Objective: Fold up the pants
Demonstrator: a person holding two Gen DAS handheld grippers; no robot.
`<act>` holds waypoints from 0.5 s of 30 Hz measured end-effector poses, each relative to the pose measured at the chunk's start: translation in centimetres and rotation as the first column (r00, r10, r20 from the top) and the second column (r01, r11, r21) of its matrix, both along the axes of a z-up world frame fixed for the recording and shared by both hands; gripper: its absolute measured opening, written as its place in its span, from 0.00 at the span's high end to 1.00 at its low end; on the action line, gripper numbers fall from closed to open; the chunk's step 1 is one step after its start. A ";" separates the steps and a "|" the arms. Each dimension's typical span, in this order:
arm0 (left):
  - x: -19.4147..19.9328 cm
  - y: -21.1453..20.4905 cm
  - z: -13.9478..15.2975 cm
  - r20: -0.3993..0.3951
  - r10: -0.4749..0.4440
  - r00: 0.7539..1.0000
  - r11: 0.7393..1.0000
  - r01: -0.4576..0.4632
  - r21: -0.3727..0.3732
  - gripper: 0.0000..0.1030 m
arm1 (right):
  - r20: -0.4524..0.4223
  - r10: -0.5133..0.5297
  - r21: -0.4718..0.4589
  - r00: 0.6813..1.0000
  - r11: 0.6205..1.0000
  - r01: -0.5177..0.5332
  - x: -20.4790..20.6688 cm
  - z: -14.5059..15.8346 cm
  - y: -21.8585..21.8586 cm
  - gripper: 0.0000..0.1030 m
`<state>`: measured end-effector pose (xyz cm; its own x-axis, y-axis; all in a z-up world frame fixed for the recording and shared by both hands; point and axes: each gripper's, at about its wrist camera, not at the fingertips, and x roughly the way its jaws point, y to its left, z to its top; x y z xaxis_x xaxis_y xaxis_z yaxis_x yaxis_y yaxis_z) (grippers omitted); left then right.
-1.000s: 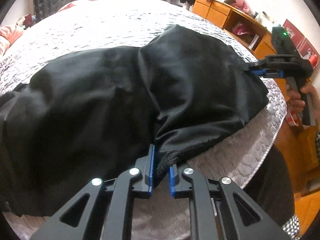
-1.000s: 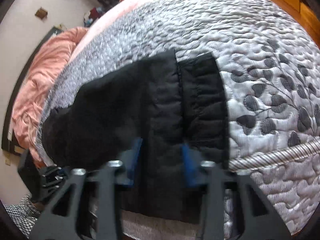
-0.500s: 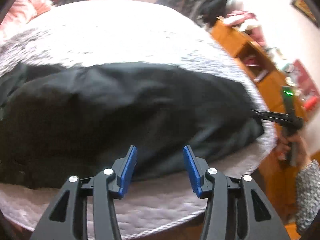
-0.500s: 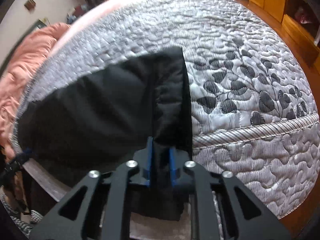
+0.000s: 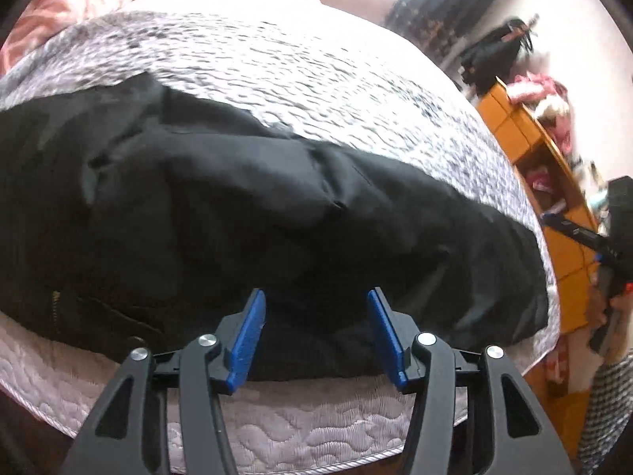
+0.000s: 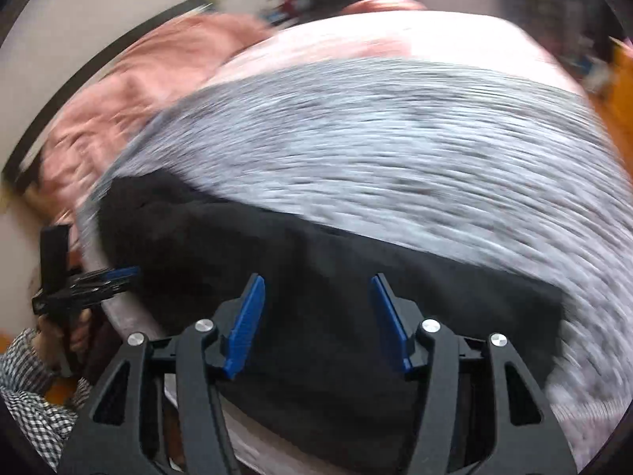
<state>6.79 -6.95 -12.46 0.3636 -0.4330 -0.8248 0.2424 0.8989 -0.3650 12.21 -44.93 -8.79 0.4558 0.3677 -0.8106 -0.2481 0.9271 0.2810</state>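
Two grippers, our left gripper [image 5: 316,336] and right gripper [image 6: 316,324], hover with jaws opening, pads clear of cloth. Black pants [image 5: 277,217] lie folded lengthwise along the grey quilt's [image 5: 316,87] near edge.

Each claw [image 5: 316,334] is black with blue pads [image 5: 246,340] and silver screws [image 5: 426,338]; the sleeve [image 6: 27,380] looks black-and-white checked.
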 end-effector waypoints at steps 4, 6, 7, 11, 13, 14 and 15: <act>1.5 1.0 0.4 0.006 0.034 0.999 0.999 -0.034 0.009 0.46 | -0.042 0.119 0.019 0.992 0.993 -0.119 4.4 -2.4 4.5 0.32; 2.3 1.8 0.8 0.019 0.042 0.999 0.999 -0.043 0.032 0.42 | -0.056 0.172 0.015 0.983 0.985 -0.172 6.1 -3.3 6.3 0.25; 3.1 1.6 0.8 0.020 0.051 0.998 0.998 -0.052 0.037 0.38 | -0.056 0.189 0.005 0.980 0.982 -0.189 6.1 -3.3 7.0 0.21; 5.6 1.5 -1.1 -0.035 0.044 0.998 0.992 -0.039 0.118 0.35 | -0.098 0.271 -0.051 0.958 0.960 -0.276 6.8 -4.0 9.3 0.14; 6.0 2.3 -2.3 -0.057 0.043 0.997 0.994 -0.036 0.106 0.35 | -0.149 0.296 -0.084 0.943 0.947 -0.311 7.0 -5.2 10.0 0.28; 6.1 2.5 -2.7 -0.059 0.041 0.997 0.995 -0.035 0.099 0.35 | -0.165 0.304 -0.118 0.938 0.938 -0.325 7.0 -5.9 10.5 0.44; 6.1 2.6 -3.0 -0.056 0.039 0.998 0.995 -0.034 0.091 0.35 | -0.171 0.319 -0.178 0.932 0.921 -0.347 7.0 -6.5 11.1 0.76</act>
<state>12.88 -4.30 -15.42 0.3282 -0.3434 -0.8800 0.1898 0.9365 -0.2947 19.19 -33.86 -15.26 0.2160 0.3012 -0.9288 -0.5252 0.8377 0.1496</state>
